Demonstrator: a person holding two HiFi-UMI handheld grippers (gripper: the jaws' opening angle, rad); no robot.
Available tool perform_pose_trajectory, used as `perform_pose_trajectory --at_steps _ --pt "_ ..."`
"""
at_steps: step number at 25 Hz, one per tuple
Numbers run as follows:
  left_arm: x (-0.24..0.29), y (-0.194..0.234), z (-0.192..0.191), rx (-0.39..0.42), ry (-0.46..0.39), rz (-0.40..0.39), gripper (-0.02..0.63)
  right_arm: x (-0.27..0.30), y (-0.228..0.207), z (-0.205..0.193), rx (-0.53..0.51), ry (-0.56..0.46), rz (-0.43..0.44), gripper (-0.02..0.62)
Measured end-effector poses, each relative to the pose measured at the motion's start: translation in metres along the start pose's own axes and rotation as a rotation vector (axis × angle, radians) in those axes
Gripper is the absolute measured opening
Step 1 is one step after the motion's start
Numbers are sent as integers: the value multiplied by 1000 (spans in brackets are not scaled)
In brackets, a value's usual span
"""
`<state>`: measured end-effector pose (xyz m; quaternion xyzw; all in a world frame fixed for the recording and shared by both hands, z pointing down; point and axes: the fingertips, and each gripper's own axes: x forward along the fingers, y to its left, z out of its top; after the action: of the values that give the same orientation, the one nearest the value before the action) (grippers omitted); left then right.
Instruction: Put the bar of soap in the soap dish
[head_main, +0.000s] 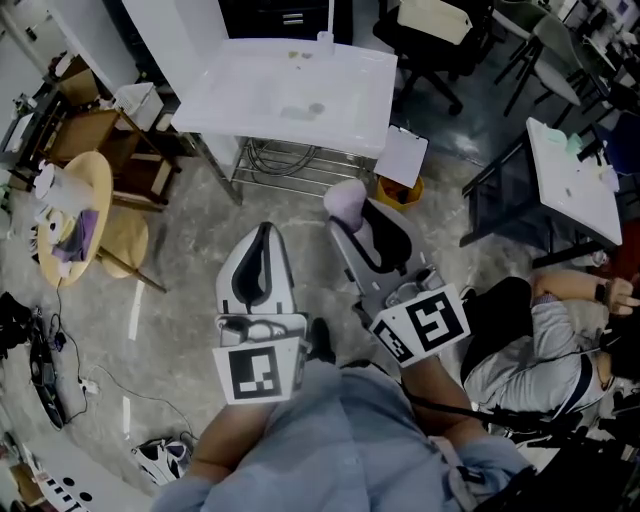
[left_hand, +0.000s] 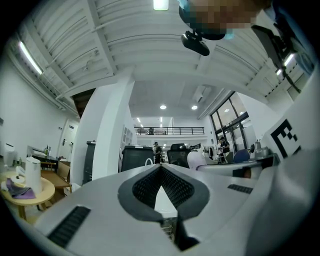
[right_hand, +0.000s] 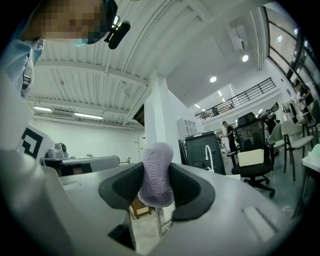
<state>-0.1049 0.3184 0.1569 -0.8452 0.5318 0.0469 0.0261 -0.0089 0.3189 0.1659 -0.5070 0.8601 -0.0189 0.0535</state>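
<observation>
The bar of soap (right_hand: 156, 172) is clamped between my right gripper's (right_hand: 157, 186) jaws, in the air above the floor and short of the white sink (head_main: 290, 95) ahead. My left gripper (left_hand: 161, 172) is closed on nothing, its jaw tips meeting. The bar stands on end: its long axis runs up and down, across the line my jaws point along. Its rounded top rises above the pads and its lettered face is turned back toward me. I judge the step in hand to be the carry to the sink. To do it well I should hold firm without squeezing harder, since soap can slip. I should also find the soap dish first, which I cannot make out from here. Before release the bar will likely need tipping so its long axis lies flat in the dish.
</observation>
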Motion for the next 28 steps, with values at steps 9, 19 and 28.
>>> perform_pose_trajectory --at_steps 9,19,28 --pt "37 28 -6 -9 2 -16 6 42 -15 2 -13 -3 -18 167" --pt "100 31 -25 -13 33 -32 6 76 -66 -12 15 18 -43 167" --pt "186 42 -46 -3 71 -28 6 134 -131 -24 42 37 -38 167"
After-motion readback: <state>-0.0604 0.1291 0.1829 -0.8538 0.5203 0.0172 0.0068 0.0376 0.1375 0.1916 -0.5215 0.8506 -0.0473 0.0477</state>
